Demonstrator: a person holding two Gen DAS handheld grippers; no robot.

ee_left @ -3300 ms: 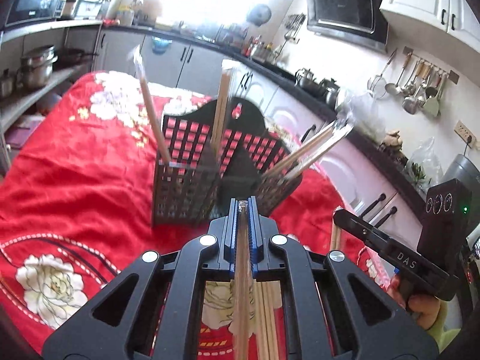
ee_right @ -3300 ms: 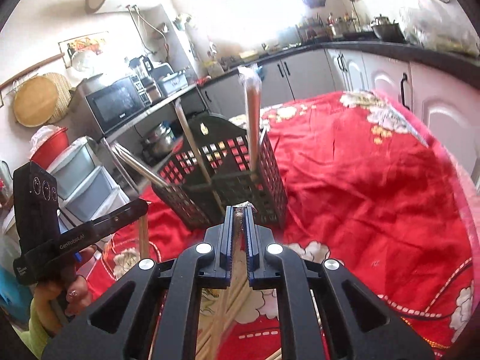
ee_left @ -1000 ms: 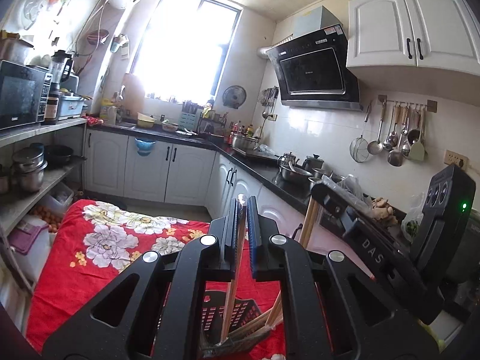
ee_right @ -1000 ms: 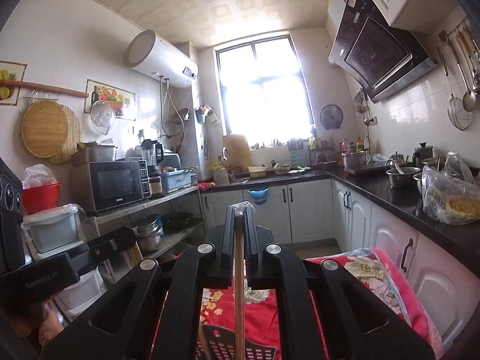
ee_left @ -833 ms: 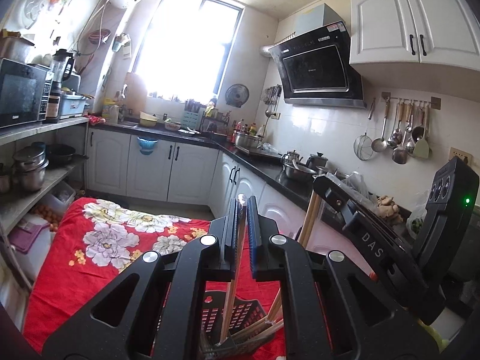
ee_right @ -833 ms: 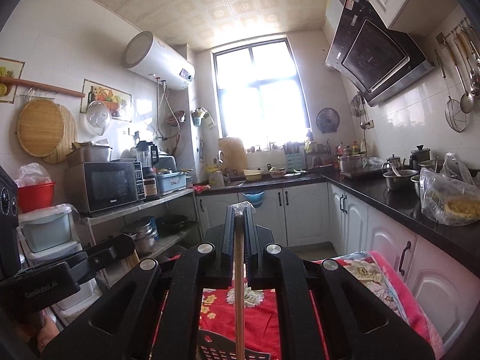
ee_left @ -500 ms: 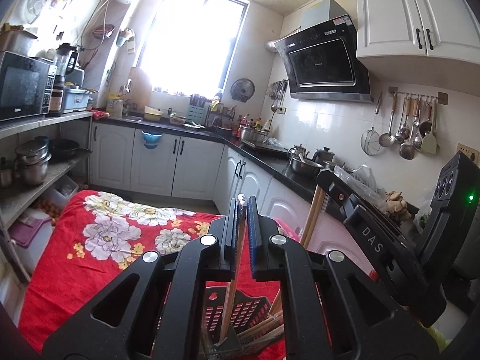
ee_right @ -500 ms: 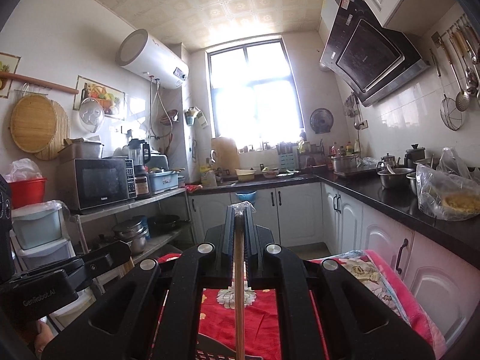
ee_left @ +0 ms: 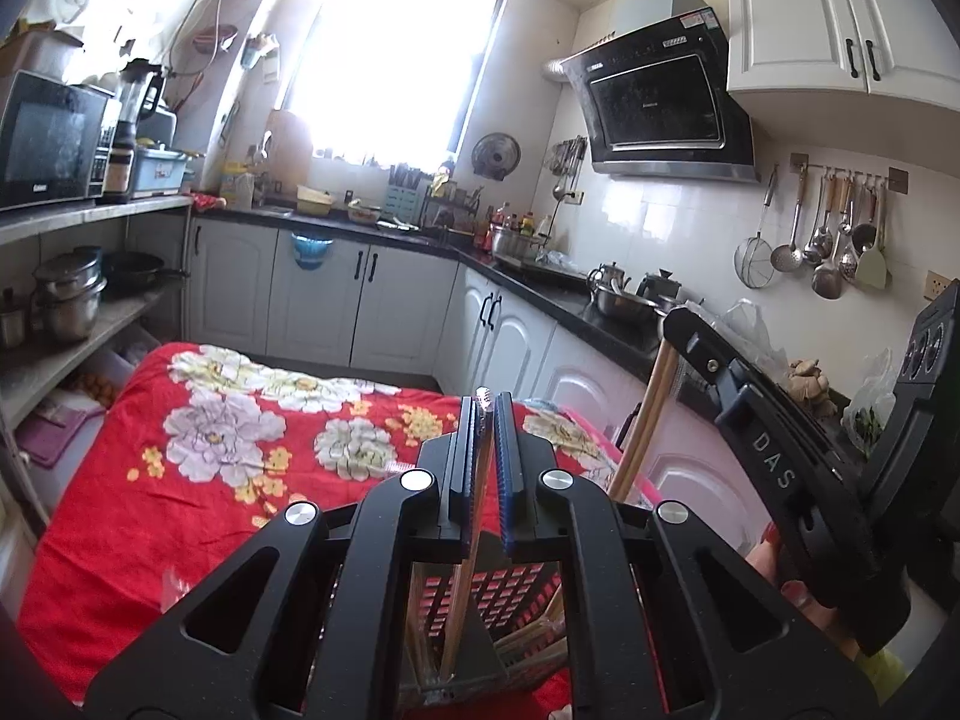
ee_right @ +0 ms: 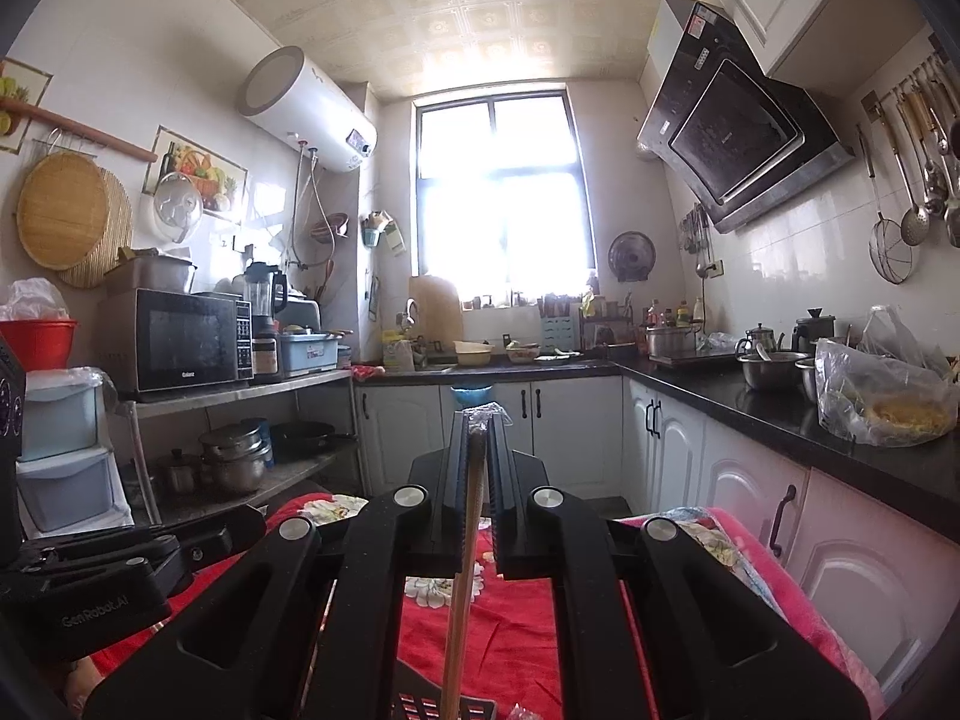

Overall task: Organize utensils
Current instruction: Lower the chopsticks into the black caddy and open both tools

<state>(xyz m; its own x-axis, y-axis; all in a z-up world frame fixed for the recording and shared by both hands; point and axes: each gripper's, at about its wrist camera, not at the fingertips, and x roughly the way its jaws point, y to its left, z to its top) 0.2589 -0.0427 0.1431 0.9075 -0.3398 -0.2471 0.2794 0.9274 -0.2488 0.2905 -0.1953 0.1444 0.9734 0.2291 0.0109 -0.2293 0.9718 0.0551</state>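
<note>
Now both tools are closed on wrapped chopsticks and hang over the black basket on the red flowered tabletop. The left tool (ee_left: pixel 487 414) has its blue-lined jaws pinched almost together on the top of a pair of chopsticks (ee_left: pixel 465 588), with a crinkle of clear wrapper poking out above the tips. The sticks hang steeply down from the jaws, their long axis close to upright with a slight lean toward the left at the bottom, and their lower ends reach into the basket (ee_left: pixel 504 618), close to its solid middle divider. Which compartment they stand in is hard to make out.

The right tool (ee_right: pixel 477 420) is likewise nearly shut on another pair (ee_right: pixel 462 594), also wrapped at the top. This pair runs almost straight down, and its lower end sits at the basket rim (ee_right: pixel 441 705) at the bottom edge of the view; whether it is already inside cannot be told from there. In the left view the same pair (ee_left: pixel 642 420) shows beside the right tool's arm, tilted a little.

Gripping each pair by its upper end likely lets the free end lead into the mesh compartment while the tool stays clear of the other sticks (ee_left: pixel 531 639) leaning inside. The step in hand looks like lowering both pairs in before release.
</note>
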